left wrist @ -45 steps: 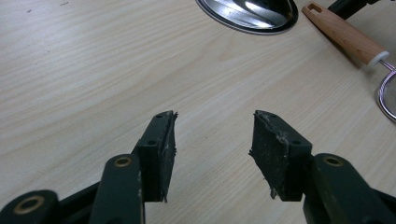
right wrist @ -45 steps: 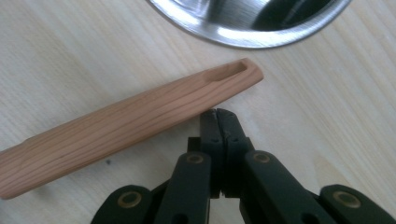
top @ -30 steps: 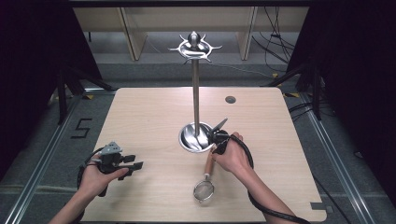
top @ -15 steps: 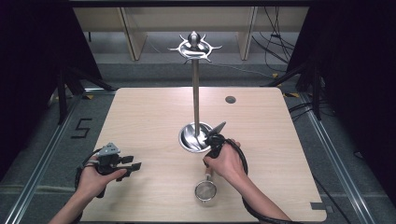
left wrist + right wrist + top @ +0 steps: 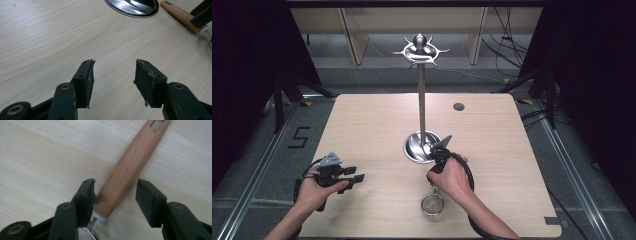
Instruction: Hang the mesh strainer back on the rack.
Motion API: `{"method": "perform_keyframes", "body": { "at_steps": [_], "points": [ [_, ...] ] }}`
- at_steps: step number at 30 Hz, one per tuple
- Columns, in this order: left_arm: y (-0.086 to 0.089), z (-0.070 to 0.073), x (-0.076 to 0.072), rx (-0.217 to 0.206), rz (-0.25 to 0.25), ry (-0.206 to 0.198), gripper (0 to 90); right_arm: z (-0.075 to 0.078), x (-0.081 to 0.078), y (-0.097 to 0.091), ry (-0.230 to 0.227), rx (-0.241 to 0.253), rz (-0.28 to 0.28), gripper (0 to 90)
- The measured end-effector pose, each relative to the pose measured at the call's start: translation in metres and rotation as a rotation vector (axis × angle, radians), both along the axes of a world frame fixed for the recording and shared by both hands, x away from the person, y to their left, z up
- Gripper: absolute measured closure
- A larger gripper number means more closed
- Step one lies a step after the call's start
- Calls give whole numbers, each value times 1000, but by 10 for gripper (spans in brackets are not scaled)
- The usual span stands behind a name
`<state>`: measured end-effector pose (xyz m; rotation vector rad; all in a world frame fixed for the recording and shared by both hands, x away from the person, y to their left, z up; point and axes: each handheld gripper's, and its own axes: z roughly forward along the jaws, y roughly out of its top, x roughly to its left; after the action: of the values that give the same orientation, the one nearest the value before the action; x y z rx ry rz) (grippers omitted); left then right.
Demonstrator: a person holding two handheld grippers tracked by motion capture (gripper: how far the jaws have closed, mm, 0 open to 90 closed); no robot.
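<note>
Lying across the middle of the high view: pale rectangular wooden table (image 5: 362,125), bearing everything below. Rising from frame centre: tall polished steel utensil stand with round dished base and hooked crown (image 5: 421,107), hooks hanging empty. Resting low and right of centre, just below the stand's base: small wire-mesh strainer with tapered light wooden handle (image 5: 432,204), mesh bowl toward the bottom edge, handle running up toward the base beneath the hand.

Hovering directly over that handle (image 5: 130,167): right gripper (image 5: 438,161), jaws standing apart, straddling the lower, thicker end near the white collar. Left jaw appearing just beside or touching the wood, right jaw clearly off it; nothing clamped yet. Long axis running from lower centre to upper right of the right gripper view, crossing the gap between the jaws at a slant, so likely calling for a straight closing across the handle's width.

Waiting at lower left of the high view, well apart from the strainer: left gripper (image 5: 343,176), jaws spread over bare wood, holding nothing; clearly the farther tool.

Compared with half a second ago: right hand sitting lower over the handle; left gripper remaining in place.
</note>
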<state>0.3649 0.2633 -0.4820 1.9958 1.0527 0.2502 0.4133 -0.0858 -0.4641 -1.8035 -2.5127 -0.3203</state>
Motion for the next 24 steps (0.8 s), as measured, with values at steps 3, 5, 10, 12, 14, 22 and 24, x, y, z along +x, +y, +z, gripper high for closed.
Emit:
{"method": "perform_keyframes", "body": {
  "at_steps": [3,5,10,12,14,22,24],
  "points": [
    [1,0,0,34,-3,-12,482,-4,-1,0,-12,-10,7,511],
    [1,0,1,25,-15,-3,482,-5,0,-3,-13,-6,52,517],
    [0,-1,1,10,-5,-4,482,-6,-2,-4,22,-20,28,556],
    [0,-1,1,11,-6,-2,482,-5,-3,-5,55,-11,21,566],
    [1,-1,1,26,-17,-2,482,-5,-4,-6,51,-24,17,579],
    [-1,-2,1,4,1,-6,482,-4,-8,-10,67,-48,25,633],
    [-1,-2,1,3,2,-6,482,-4,-9,-12,56,-58,43,652]
  ]
}}
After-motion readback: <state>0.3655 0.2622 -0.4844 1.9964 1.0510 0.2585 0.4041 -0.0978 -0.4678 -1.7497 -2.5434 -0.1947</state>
